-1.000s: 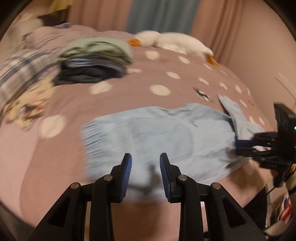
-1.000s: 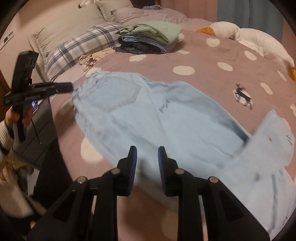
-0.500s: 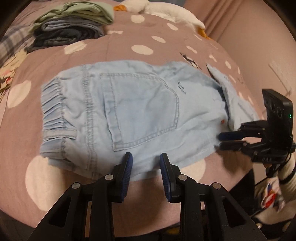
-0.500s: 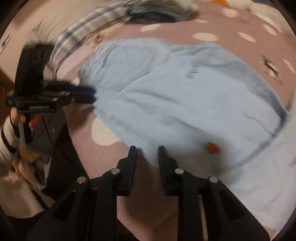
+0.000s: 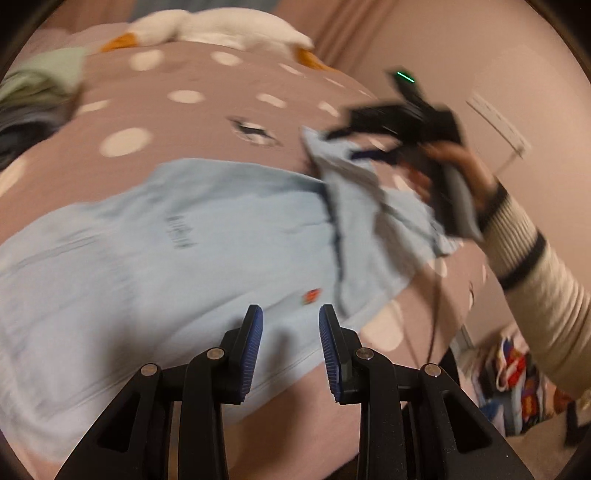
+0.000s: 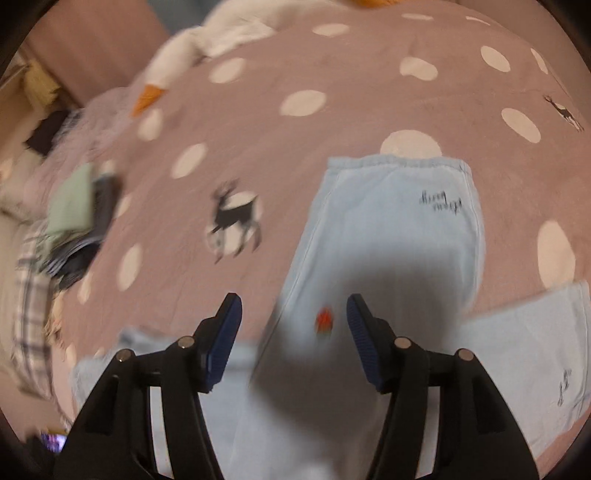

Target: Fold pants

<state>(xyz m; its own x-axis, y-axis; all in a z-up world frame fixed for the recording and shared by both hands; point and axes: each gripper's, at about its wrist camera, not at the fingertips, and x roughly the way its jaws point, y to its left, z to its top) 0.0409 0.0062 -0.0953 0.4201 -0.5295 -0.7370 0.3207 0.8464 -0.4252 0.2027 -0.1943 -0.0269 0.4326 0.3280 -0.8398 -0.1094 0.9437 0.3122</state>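
Observation:
Light blue denim pants [image 5: 177, 254] lie flat on the mauve polka-dot bedspread [image 5: 192, 122]. My left gripper [image 5: 290, 321] is open and empty, low over the near edge of the pants by a small orange patch [image 5: 311, 295]. In the right wrist view my right gripper [image 6: 293, 314] is wide open over a pant leg [image 6: 391, 229], with the orange patch [image 6: 324, 320] between its fingers. In the left wrist view the right gripper [image 5: 373, 147] hovers over the folded-over leg ends [image 5: 369, 206], blurred.
A white goose plush [image 5: 221, 26] lies at the far side of the bed. A stack of folded clothes [image 6: 81, 210] sits on the left beside a plaid pillow [image 6: 33, 295]. Bags [image 5: 517, 373] lie on the floor to the right.
Both grippers swung to the right along the pants, toward the leg ends. My right gripper has opened wider and now sits over the pant leg.

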